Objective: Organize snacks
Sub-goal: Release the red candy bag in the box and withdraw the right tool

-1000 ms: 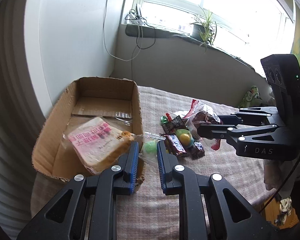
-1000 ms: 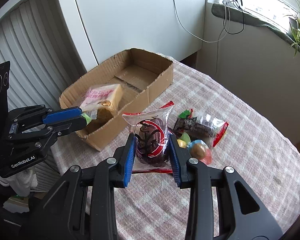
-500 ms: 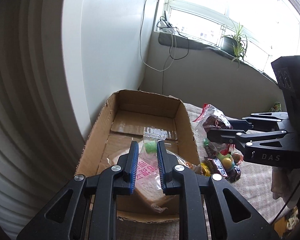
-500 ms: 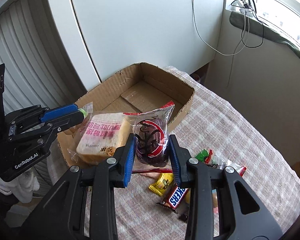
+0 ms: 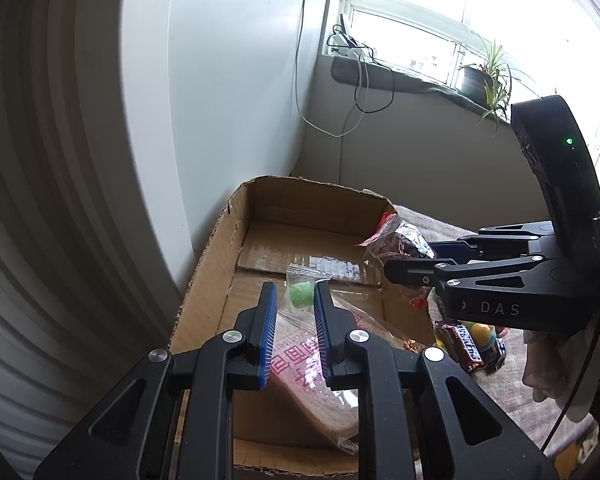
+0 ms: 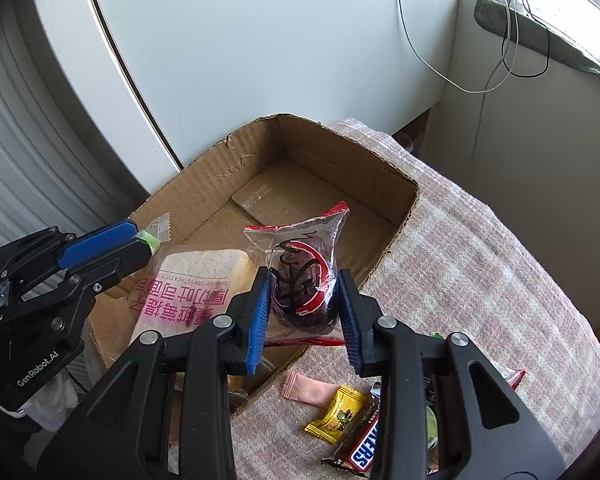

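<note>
My left gripper (image 5: 293, 294) is shut on a small green candy in a clear wrapper (image 5: 299, 292) and holds it over the open cardboard box (image 5: 220, 240). A wrapped toast slice with pink lettering (image 5: 312, 368) lies in the box below it. My right gripper (image 6: 303, 280) is shut on a clear bag with a dark pastry and red print (image 6: 302, 276), held above the box's right rim (image 6: 396, 236). The left gripper also shows in the right wrist view (image 6: 148, 240), and the right gripper in the left wrist view (image 5: 396, 268).
Loose snacks lie on the checked cloth to the right of the box: a Snickers bar (image 6: 362, 446), a yellow candy (image 6: 338, 414), a pink sachet (image 6: 310, 388). A white wall and window sill with cables (image 5: 360, 68) stand behind the box.
Both grippers have moved left and forward with their loads, so they now hang over the box. The box fills more of both views.
</note>
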`<state>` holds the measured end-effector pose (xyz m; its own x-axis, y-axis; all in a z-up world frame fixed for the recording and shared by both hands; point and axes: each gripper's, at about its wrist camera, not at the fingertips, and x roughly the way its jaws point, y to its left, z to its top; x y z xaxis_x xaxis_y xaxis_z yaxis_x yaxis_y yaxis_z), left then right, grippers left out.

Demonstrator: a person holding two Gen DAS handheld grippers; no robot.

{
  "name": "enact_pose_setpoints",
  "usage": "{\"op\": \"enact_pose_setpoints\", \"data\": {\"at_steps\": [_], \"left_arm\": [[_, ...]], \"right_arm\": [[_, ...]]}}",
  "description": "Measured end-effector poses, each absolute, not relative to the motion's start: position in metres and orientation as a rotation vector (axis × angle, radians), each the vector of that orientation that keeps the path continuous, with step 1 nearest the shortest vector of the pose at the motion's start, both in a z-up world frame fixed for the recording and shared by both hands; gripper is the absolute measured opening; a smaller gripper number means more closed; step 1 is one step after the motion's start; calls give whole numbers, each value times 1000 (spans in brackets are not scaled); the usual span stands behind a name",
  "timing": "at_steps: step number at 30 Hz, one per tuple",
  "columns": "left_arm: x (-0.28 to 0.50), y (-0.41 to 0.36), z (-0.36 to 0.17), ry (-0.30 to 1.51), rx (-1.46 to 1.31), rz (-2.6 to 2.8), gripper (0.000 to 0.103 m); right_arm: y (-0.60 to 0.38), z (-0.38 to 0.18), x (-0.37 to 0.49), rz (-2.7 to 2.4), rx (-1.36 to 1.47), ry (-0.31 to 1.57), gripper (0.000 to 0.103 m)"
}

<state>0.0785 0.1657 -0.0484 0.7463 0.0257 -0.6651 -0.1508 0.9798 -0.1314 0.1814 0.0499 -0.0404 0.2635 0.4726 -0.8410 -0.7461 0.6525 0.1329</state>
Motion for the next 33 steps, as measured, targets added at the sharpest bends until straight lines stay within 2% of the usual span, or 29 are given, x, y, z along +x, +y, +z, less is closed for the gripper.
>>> {"op": "enact_pose_setpoints", "data": {"at_steps": [3, 5, 7, 9, 10, 14, 33], "left_arm": [[81, 165, -49, 728, -183, 101, 18], [81, 166, -49, 732, -186, 110, 21], [81, 168, -50, 731, -194, 117, 30], [81, 169, -50, 730, -197, 122, 33], [81, 169, -50, 729, -198, 124, 36], [80, 168, -49, 727, -196, 124, 37], [71, 147, -34, 695, -197, 76, 37]], "right_arm": [[50, -41, 182, 841, -316, 994, 34], [49, -39, 184, 839, -309, 988, 43], [47, -37, 185, 832, -298, 974, 65], [45, -34, 185, 832, -289, 963, 68], [44, -33, 185, 832, -286, 962, 69], [41, -31, 185, 827, -284, 959, 73], [-7, -10, 180, 784, -267, 930, 73]]}}
